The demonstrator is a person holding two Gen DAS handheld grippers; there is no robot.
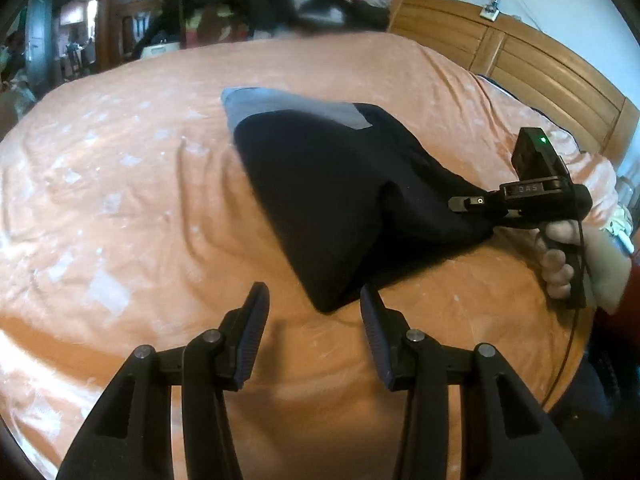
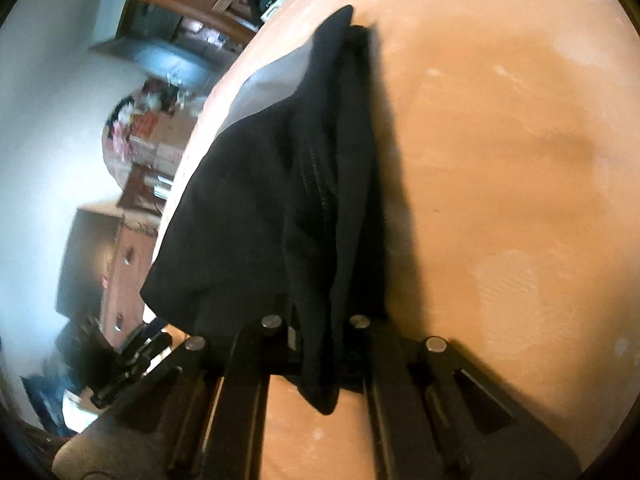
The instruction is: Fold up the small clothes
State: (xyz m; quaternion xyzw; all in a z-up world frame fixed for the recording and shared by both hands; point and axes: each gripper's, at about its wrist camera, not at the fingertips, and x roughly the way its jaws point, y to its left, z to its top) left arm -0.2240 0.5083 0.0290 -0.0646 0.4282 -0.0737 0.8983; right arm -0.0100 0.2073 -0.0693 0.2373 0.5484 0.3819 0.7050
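On the orange bed (image 1: 120, 200), the right hand-held gripper (image 1: 466, 203) clamps the black garment (image 1: 328, 184); the left hand-held gripper (image 1: 314, 336) gapes beside it.

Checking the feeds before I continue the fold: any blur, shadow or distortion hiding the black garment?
Left wrist view: strong fisheye bend, black garment slightly motion-blurred, left gripper sharp and open. Right wrist view: rolled sideways, blurred throughout; the garment's shadow darkens the orange bedspread, and cloth hides the right gripper's tips.

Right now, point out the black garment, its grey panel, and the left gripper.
black garment (image 1: 320, 200), left wrist view, middle of the dark fabric.
grey panel (image 1: 280, 106), left wrist view, flat grey area at the far end.
left gripper (image 1: 314, 336), left wrist view, midway between the open fingertips.
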